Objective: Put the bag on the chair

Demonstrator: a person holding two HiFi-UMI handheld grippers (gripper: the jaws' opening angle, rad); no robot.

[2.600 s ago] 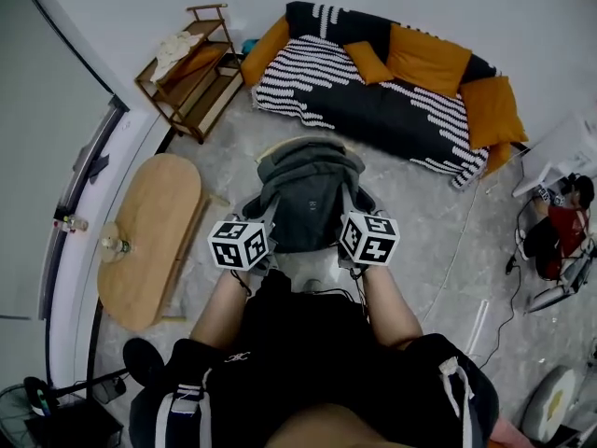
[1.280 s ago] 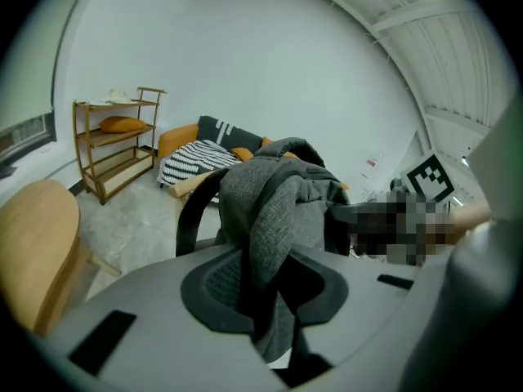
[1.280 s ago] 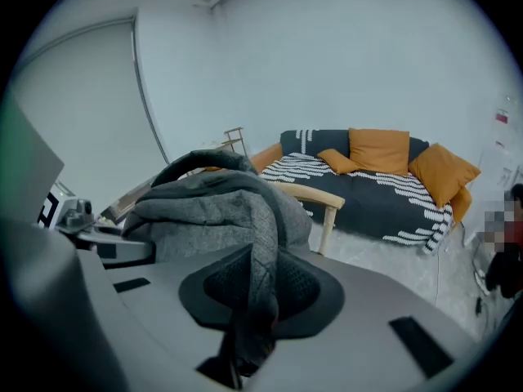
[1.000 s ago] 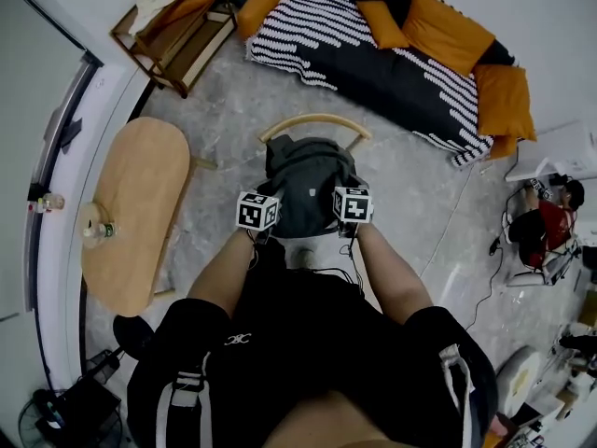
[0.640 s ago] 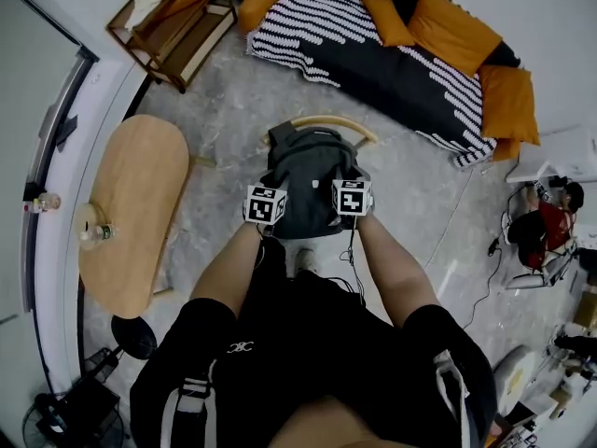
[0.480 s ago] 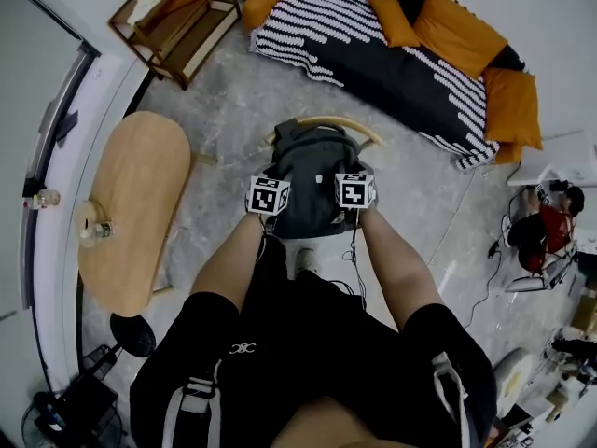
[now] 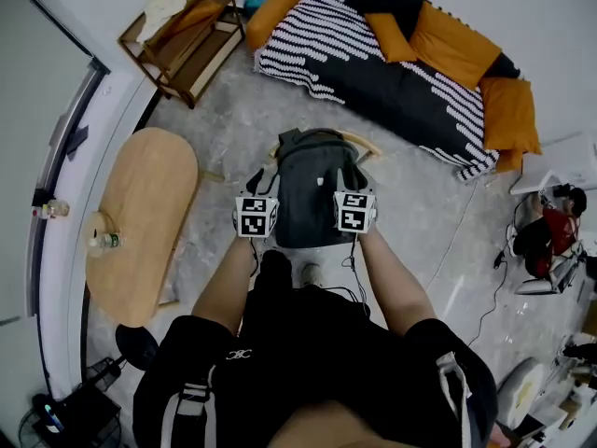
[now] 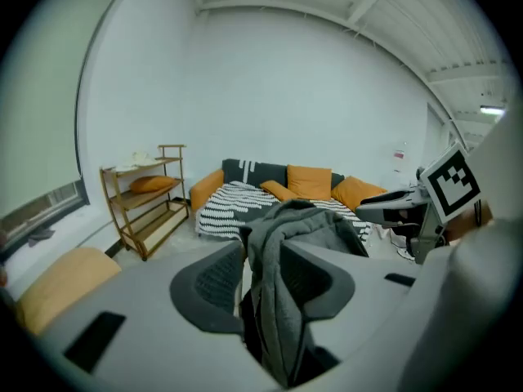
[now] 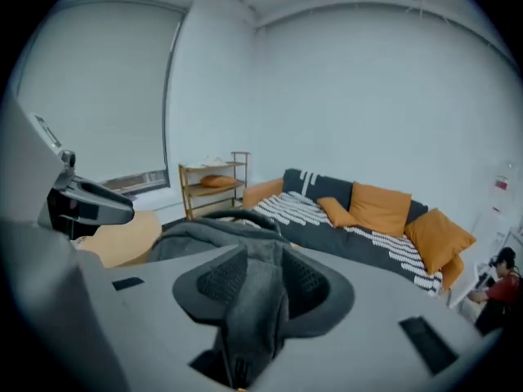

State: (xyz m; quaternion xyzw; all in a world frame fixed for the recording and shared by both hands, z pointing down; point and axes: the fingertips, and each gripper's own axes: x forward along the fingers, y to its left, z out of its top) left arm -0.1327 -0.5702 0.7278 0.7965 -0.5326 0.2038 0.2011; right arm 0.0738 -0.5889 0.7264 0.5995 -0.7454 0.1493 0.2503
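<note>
The dark grey bag [image 7: 306, 189] rests on the chair [image 7: 362, 142], its top at the curved wooden backrest, between the left claw [image 8: 261, 280] and the right claw [image 9: 263, 288]. A strap lies loose in each claw's opening jaws.

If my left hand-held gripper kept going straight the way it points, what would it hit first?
Most likely the bag. Its strap hangs between the opening jaws of the left hand-held gripper, and the bag's body sits just ahead on the chair. The sofa lies well beyond it.
</note>
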